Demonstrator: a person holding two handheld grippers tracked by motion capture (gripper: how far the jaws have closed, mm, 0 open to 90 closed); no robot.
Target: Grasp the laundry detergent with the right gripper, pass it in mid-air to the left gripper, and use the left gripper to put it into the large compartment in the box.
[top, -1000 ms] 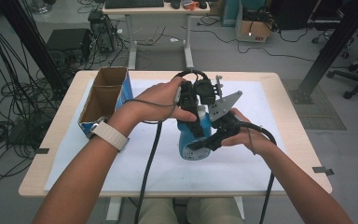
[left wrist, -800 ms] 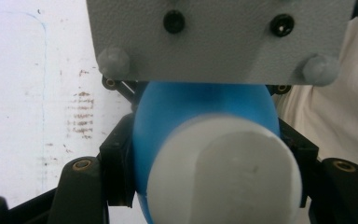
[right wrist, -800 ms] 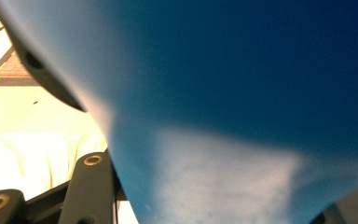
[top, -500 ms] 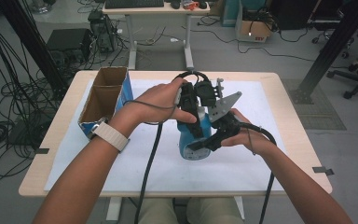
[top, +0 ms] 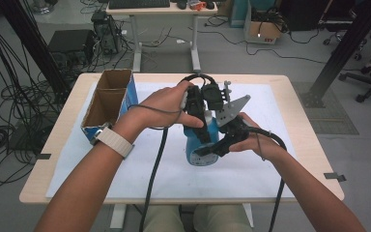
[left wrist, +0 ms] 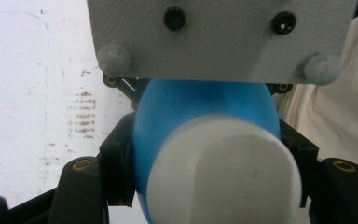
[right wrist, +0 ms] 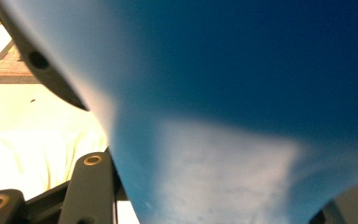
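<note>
1. Currently held: blue bottle (top: 200, 145), above the white mat (top: 125, 164), gripped from two sides at once.
2. Left gripper (top: 198, 123): jaws clamped on the upper part of the bottle, just below the white cap (left wrist: 228, 172); cap sits proud of the fingertips, toward that gripper's camera.
3. Right gripper (top: 212, 147): jaws closed against the lower body of the bottle; blue wall (right wrist: 242, 107) presses between the black fingers (right wrist: 91, 186).
4. Step in hand, by judgement: steadying the bottle between both grips, likely for opening the cap or passing it across.
5. Advised handling: keep the lower grip firm and unmoved; let only one gripper do any turning.
6. Avoid squeezing harder on the body; soft plastic may bulge or slip out between the pads.
7. Keep the bottle over the mat, well apart from the cardboard box (top: 104, 104) beyond the left fingers.
8. Release one grip only once the other carries the weight alone.
</note>
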